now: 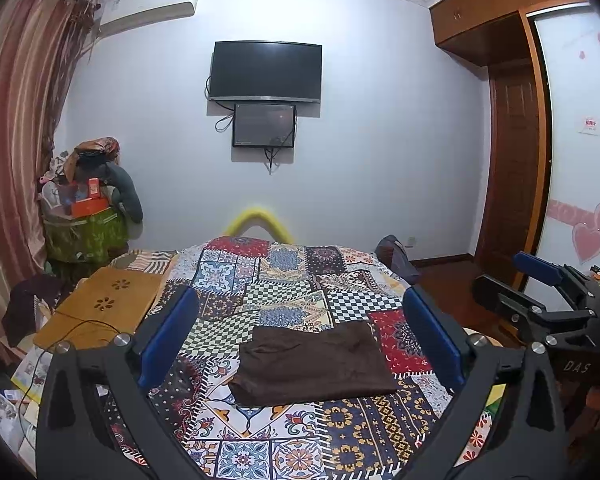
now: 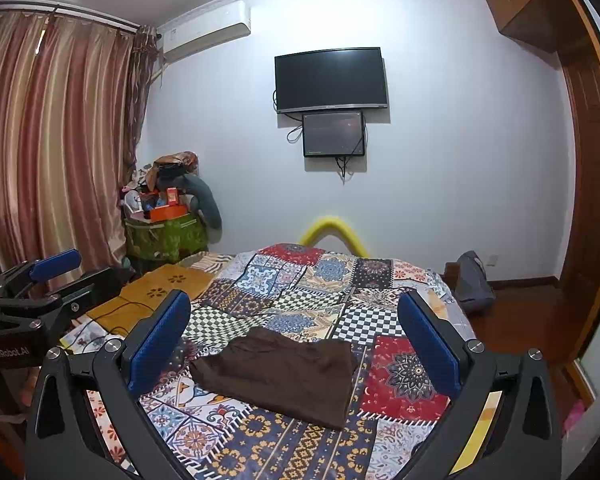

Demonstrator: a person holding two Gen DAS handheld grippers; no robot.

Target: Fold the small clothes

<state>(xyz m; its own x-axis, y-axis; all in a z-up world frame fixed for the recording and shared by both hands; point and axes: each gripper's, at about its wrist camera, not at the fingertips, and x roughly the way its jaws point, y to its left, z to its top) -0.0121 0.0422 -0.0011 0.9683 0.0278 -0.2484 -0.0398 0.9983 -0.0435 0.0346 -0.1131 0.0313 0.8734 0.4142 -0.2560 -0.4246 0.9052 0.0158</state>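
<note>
A dark brown garment (image 1: 312,364) lies folded into a flat rectangle on the patchwork bedspread (image 1: 260,280). My left gripper (image 1: 299,292) hovers above and just short of it, its blue pads spread wide and nothing between them. In the right wrist view the same brown garment (image 2: 284,376) lies below my right gripper (image 2: 293,295), which is open and empty too. Each gripper shows at the edge of the other's view: the right gripper (image 1: 504,272) at the right, the left gripper (image 2: 96,266) at the left. Neither touches the cloth.
A wooden lap desk (image 1: 100,308) with a black cable lies on the bed's left side. A green bin piled with things (image 1: 84,232) stands by the curtain. A yellow foam guard (image 1: 260,220) marks the bed's far end, with a grey bag (image 1: 396,260) at its right corner.
</note>
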